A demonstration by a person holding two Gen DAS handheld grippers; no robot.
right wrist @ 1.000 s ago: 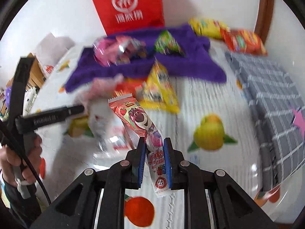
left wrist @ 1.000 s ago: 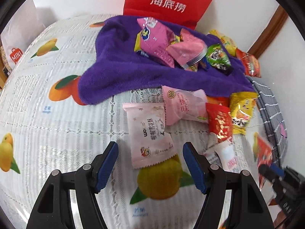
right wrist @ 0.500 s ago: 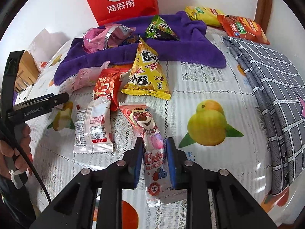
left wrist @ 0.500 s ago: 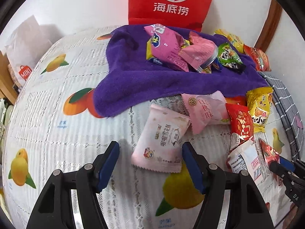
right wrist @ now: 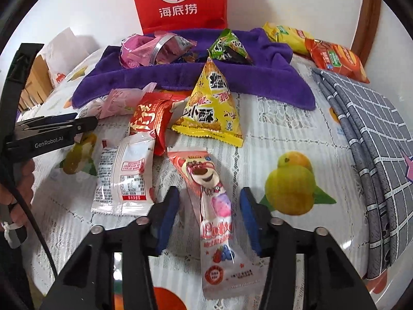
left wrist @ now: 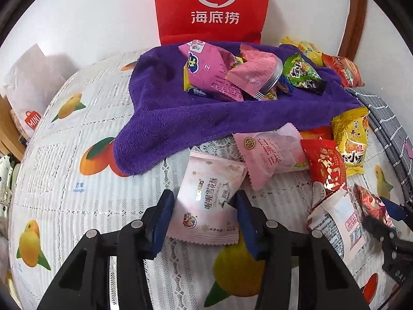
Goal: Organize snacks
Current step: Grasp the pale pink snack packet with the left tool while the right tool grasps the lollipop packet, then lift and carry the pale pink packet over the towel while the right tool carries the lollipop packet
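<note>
our left gripper (left wrist: 202,214) has just clamped the pale pink packet (left wrist: 209,204) while our right gripper (right wrist: 209,214) is opening off the strawberry bear pouch (right wrist: 214,206), so one snack is placed, the next caught.

- A home room is showing: a fruit-print tablecloth (left wrist: 64,170) is covering the table.
- A red Haidilao paper bag (left wrist: 211,7) is leaning against the white wall.

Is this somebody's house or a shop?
Probably a home: a table with a fruit-print tablecloth against a wall, snack packets spilled over a purple towel, and a red paper shopping bag.
</note>
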